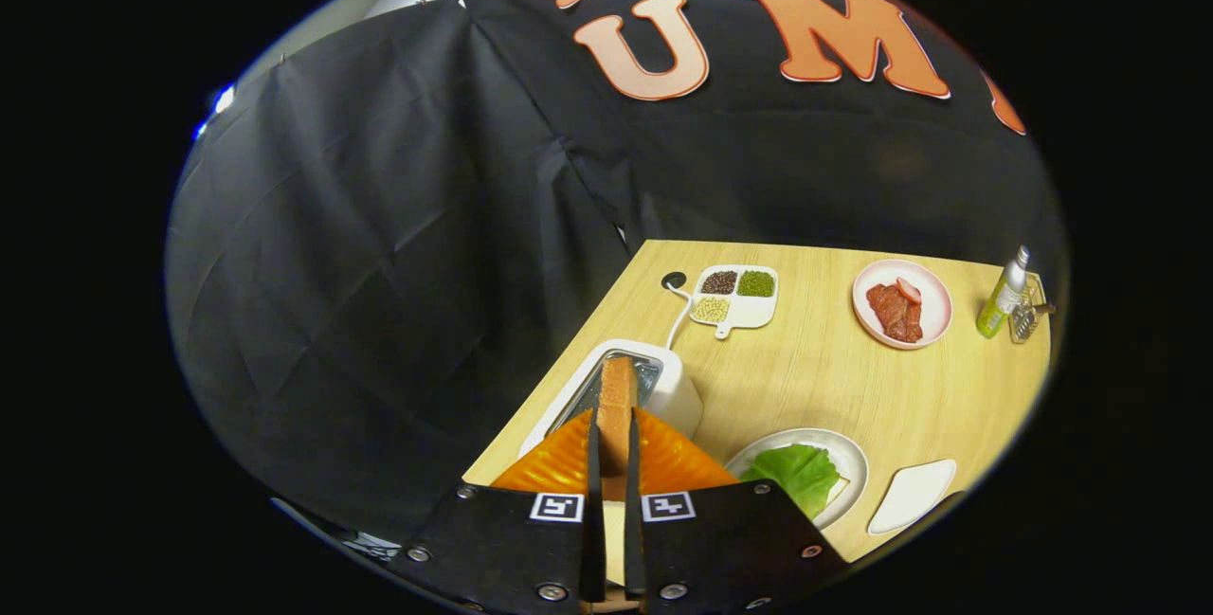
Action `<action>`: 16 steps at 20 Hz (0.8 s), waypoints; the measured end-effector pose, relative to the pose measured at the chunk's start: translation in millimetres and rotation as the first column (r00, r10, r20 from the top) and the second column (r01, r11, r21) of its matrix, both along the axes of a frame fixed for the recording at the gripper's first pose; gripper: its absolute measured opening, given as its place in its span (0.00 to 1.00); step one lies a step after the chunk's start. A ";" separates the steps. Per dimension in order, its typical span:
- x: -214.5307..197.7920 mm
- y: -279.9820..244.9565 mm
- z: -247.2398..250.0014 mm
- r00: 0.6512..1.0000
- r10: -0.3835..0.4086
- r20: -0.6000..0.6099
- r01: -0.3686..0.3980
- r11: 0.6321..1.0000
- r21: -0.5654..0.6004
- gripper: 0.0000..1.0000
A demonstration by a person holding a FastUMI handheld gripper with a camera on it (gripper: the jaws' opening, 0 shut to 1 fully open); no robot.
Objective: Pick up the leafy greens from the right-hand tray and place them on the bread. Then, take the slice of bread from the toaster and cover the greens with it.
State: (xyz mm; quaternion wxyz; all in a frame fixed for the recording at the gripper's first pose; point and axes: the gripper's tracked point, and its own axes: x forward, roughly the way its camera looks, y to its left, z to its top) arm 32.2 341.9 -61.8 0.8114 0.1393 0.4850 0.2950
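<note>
My gripper (614,425) is shut on a slice of bread (618,386), which stands on edge between the two fingers. The slice reaches forward over the slot of the white toaster (675,392), just ahead of the fingers. I cannot tell whether its lower edge is clear of the slot. To the right of the fingers, a leafy green (796,473) lies on a white plate (853,456), with a pale edge of bread showing under it. Right of the plate lies a bare white tray (914,494).
A toaster cord runs to a hole in the wooden table (815,369). Beyond the toaster are a divided dish of beans (735,298), a pink plate with meat (900,305), a green bottle (1003,298) and a small glass holder (1025,316). Black cloth walls the booth.
</note>
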 end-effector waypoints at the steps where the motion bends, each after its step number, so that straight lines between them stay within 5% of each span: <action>1: -2.0 -9.4 -4.1 1.000 -0.011 -0.004 0.011 1.000 0.007 0.08; 16: -28.6 -111.2 -121.9 0.952 -0.256 -0.165 0.272 0.958 0.085 0.08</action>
